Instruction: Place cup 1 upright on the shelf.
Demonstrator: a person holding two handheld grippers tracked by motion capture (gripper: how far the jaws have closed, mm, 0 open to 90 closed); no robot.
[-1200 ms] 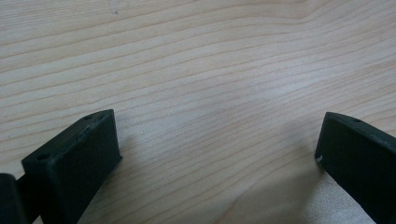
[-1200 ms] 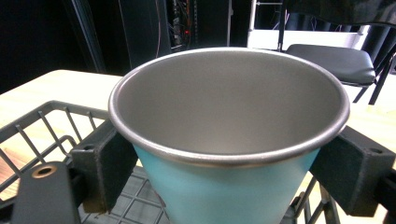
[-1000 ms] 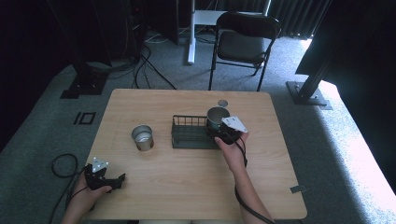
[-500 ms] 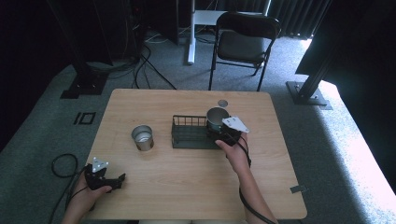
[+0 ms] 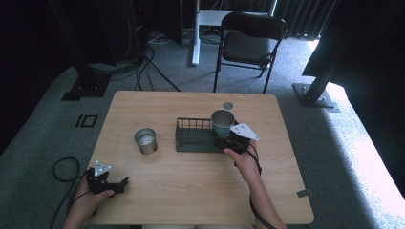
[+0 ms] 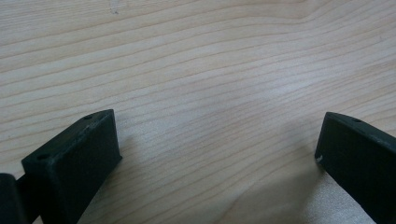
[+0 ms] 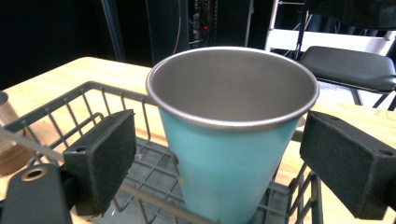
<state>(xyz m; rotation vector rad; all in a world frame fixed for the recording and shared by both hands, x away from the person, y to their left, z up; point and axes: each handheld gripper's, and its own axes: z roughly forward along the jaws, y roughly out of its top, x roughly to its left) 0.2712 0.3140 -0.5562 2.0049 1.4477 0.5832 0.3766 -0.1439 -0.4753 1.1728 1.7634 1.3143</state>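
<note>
Right gripper [image 7: 219, 158] sits at the right end of the wire basket [image 5: 191, 138]. Its jaws stand apart, one on each side of the teal cup [image 7: 233, 140], with clear air between each pad and the cup wall. Nothing is clamped. The cup stands upright inside the basket's right end, directly ahead of the gripper and between its jaws, rim level and metal interior empty.

Judged step: either a release just made or a grasp about to be made; the frames do not settle which. If releasing, draw the gripper straight back along its own axis, jaws wide, so that neither pad clips the cup wall or snags the basket's top wire, which crosses just below the jaws. If grasping, close evenly on the mid-wall, below the rolled rim.

Left gripper [image 6: 217, 149] rests low over bare surface [image 6: 196, 60] at the near left corner, jaws wide apart, holding nothing.

A steel cup [image 5: 145, 140] stands on the surface well to the left of the right gripper, outside the basket.

Hard to make out:
- Cup base is cut off in the right gripper view, so I cannot tell whether it sits flat on the basket floor.
- From above, the hand [image 5: 246, 162] and grey plate cover the jaws.
- Small round object [image 5: 228, 105] beyond the basket is unidentifiable.
</note>
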